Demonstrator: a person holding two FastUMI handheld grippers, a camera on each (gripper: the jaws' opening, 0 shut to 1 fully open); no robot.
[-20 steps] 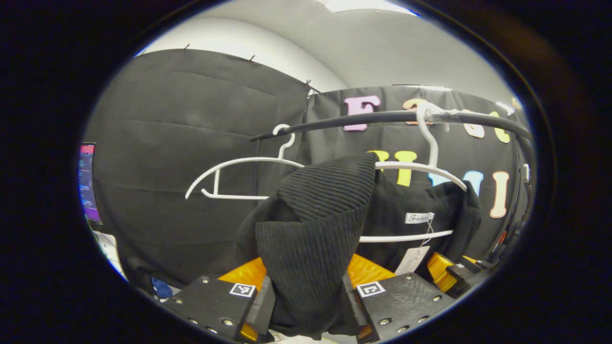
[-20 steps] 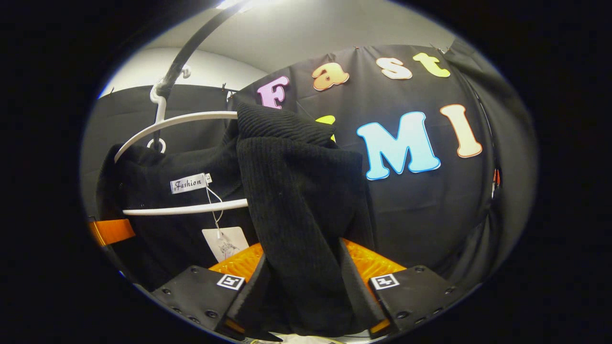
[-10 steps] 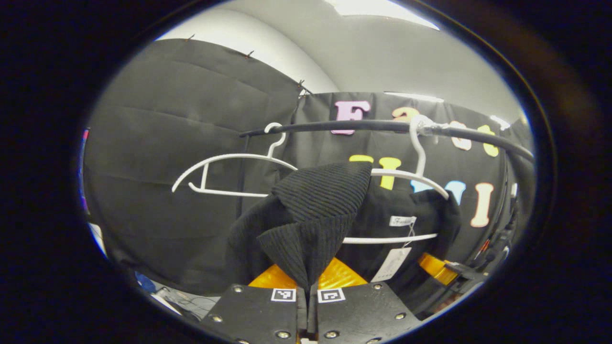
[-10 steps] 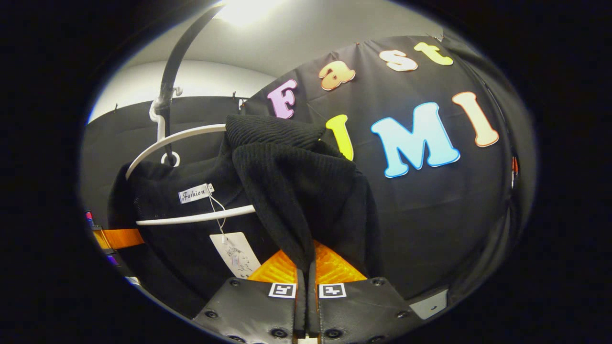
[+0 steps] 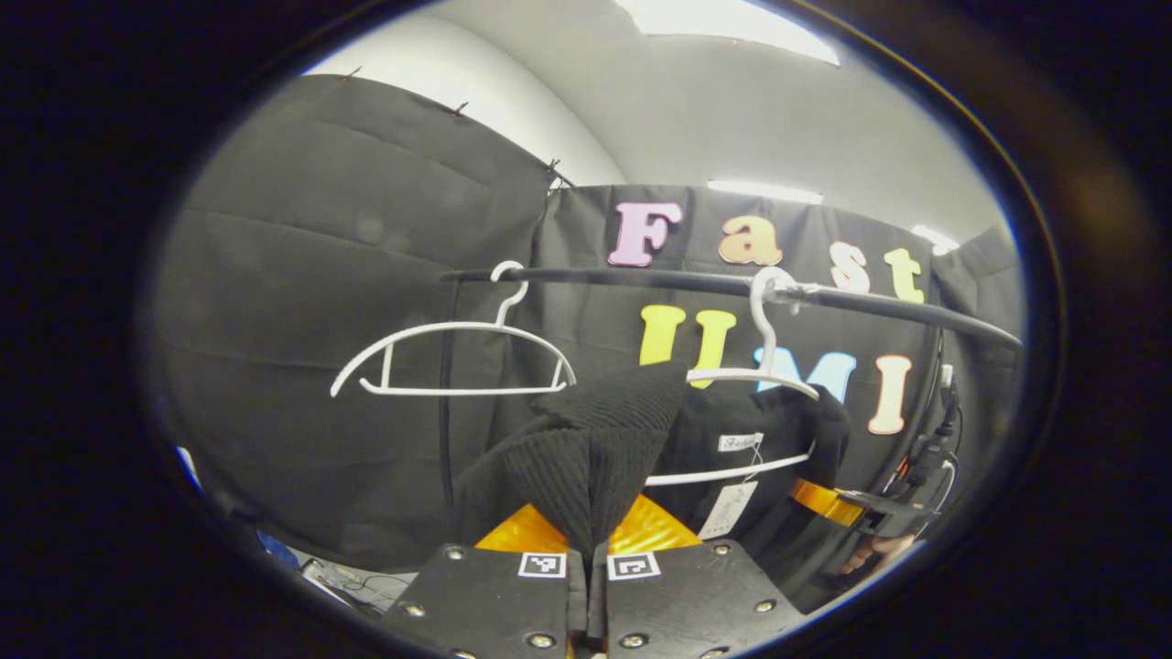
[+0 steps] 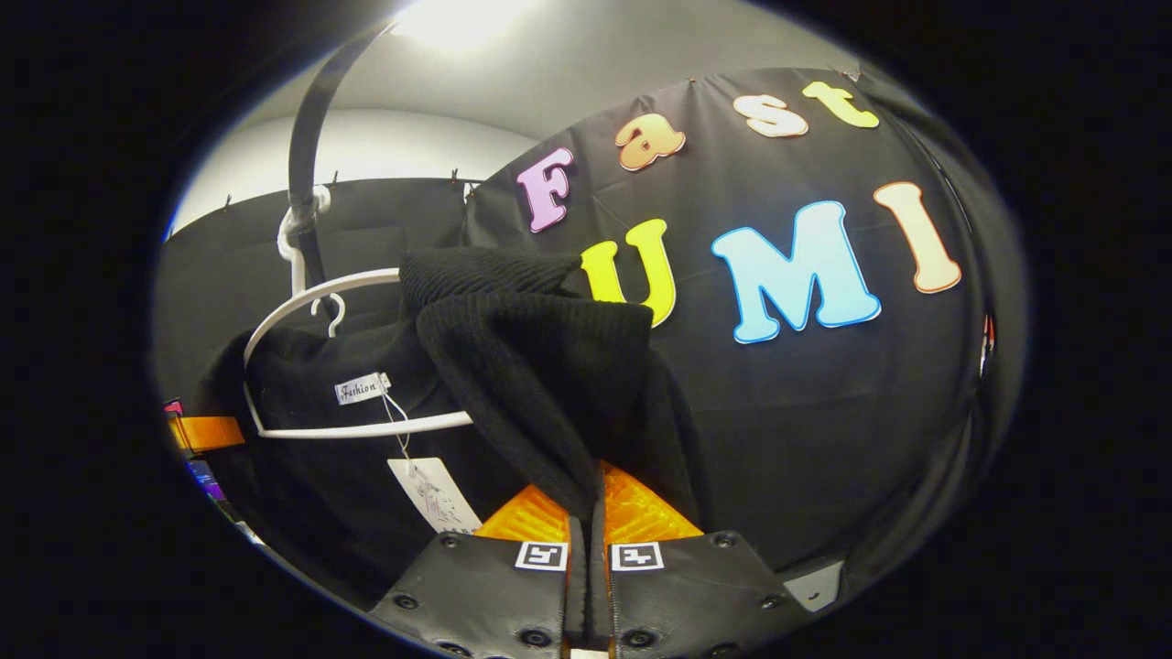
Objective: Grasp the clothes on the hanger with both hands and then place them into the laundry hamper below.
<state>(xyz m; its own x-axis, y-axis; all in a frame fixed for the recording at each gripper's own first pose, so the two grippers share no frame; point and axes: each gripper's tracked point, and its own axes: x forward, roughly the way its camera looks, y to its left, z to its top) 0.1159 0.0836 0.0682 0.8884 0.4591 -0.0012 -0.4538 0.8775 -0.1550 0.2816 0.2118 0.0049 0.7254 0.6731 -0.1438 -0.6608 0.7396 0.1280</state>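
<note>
Both claws are closed tight on the black sweater: the left claw (image 5: 588, 549) pinches one shoulder, the right claw (image 6: 588, 540) the other. The sweater (image 6: 540, 384) hangs on a white hanger (image 6: 311, 297) under the rail (image 5: 641, 279).

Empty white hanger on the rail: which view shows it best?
Left gripper view: the empty hanger hangs whole on the rail, beside the sweater. Right gripper view has just its hook peeking behind the sweater's hanger.

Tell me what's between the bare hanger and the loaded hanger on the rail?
Bare rail, in the left gripper view. Lower down, the black garment's pinched shoulder rises between them.
</note>
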